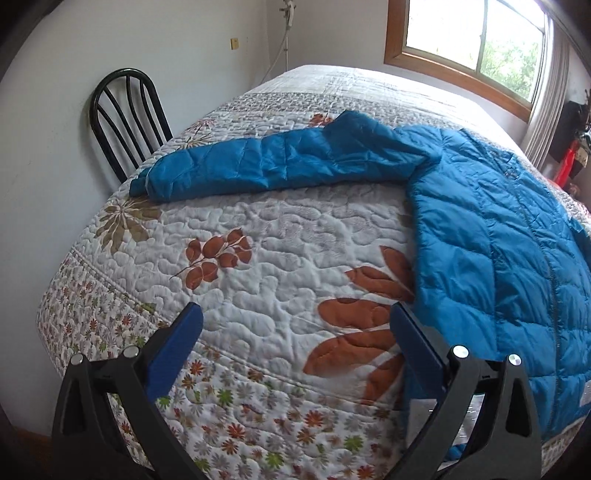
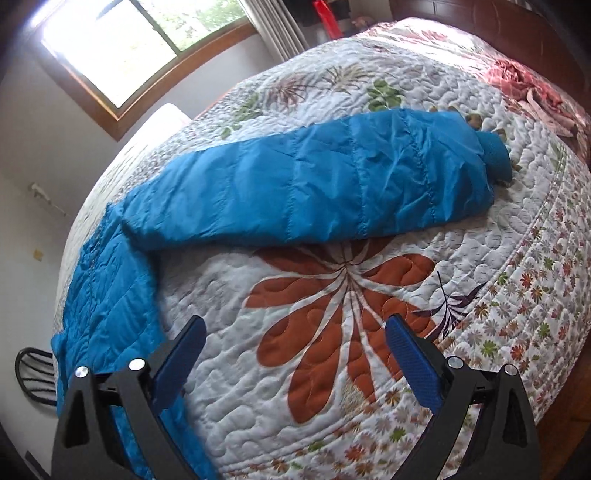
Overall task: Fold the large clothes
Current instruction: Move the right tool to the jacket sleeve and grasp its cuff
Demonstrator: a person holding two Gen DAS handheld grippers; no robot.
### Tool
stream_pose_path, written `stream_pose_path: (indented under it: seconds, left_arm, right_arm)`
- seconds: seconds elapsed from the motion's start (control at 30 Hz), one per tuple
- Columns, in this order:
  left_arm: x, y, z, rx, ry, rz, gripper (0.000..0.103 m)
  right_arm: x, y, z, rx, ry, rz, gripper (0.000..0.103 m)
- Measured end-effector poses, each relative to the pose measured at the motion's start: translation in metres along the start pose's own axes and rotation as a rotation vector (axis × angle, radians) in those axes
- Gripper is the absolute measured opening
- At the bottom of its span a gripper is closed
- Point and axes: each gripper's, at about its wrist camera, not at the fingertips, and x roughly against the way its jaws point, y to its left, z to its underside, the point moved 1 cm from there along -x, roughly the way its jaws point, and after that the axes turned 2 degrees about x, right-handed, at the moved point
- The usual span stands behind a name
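Note:
A blue quilted puffer jacket (image 1: 517, 251) lies spread flat on the floral quilted bedspread (image 1: 258, 266). Its one sleeve (image 1: 280, 162) stretches out to the left toward the chair in the left wrist view. The other sleeve (image 2: 314, 184) reaches right across the bed in the right wrist view, joined to the jacket body (image 2: 107, 295) at the left. My left gripper (image 1: 295, 325) hovers open over bare quilt, its right finger (image 1: 413, 339) next to the jacket's edge. My right gripper (image 2: 295, 332) is open above an orange flower print, below the sleeve, holding nothing.
A black metal chair (image 1: 125, 110) stands against the wall at the bed's left side. A wood-framed window (image 1: 476, 40) with a curtain is behind the bed. A dark wooden headboard (image 2: 517, 22) and pink bedding (image 2: 535, 85) lie at the far right.

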Motion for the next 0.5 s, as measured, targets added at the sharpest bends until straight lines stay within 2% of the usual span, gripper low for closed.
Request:
stream_pose_path:
  seconds: [0.2,0.33,0.5]
  left_arm:
    - [-0.038,0.028,0.001,0.02,0.053,-0.044,0.1]
    - [-0.059,0.041,-0.001,0.083,0.089,-0.01,0.1]
    - [-0.076,0.051,-0.005,0.104,0.095,-0.028,0.1]
  right_arm:
    - [-0.039,-0.04,-0.035,-0.152,0.038,-0.026,0.095]
    - [-0.062,-0.068,-0.055,-0.287,0.045,-0.044,0.091]
    - [-0.073,-0.086,-0.072,-0.398,0.03,-0.071,0.09]
